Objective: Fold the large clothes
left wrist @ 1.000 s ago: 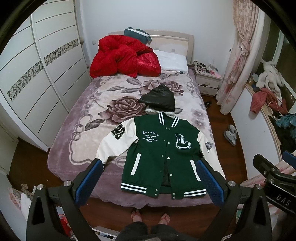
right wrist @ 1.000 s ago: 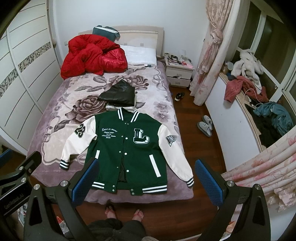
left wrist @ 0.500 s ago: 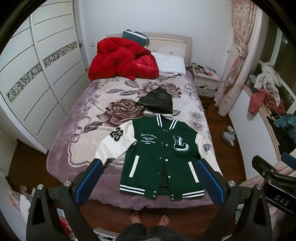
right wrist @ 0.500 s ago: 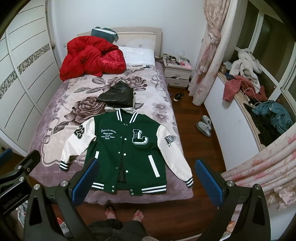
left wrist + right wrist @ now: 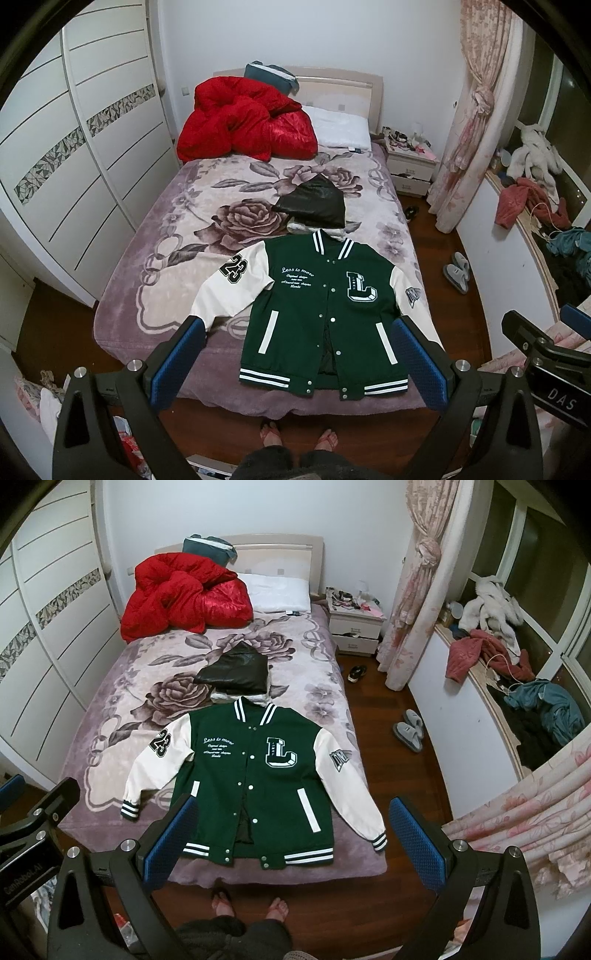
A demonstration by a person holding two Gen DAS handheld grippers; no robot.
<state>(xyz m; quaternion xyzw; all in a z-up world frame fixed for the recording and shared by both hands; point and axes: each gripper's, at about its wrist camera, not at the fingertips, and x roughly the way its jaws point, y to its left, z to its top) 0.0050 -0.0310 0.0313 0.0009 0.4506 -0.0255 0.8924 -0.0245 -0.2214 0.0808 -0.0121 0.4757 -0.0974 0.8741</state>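
A green varsity jacket (image 5: 325,314) (image 5: 255,775) with white sleeves, a white "L" and a "23" patch lies flat, face up and snapped shut, at the foot of the bed. Its hem is near the bed's front edge. Just beyond its collar sits a folded black garment (image 5: 314,206) (image 5: 236,672). My left gripper (image 5: 299,350) is held high above the foot of the bed, open, blue pads wide apart with nothing between them. My right gripper (image 5: 291,830) hangs beside it, open and empty as well. Neither touches the jacket.
The bed (image 5: 159,236) has a purple rose blanket, a red duvet (image 5: 243,122) and a pillow at the head. A white wardrobe (image 5: 74,147) lines the left. Right: nightstand (image 5: 354,627), curtain, slippers (image 5: 410,731) on wood floor, cluttered ledge (image 5: 491,686). A person's feet (image 5: 251,904) stand below.
Both grippers have drifted slightly, so the jacket sits a little differently in each view. The jacket and the rest of the bed have not moved; both grippers stay open.
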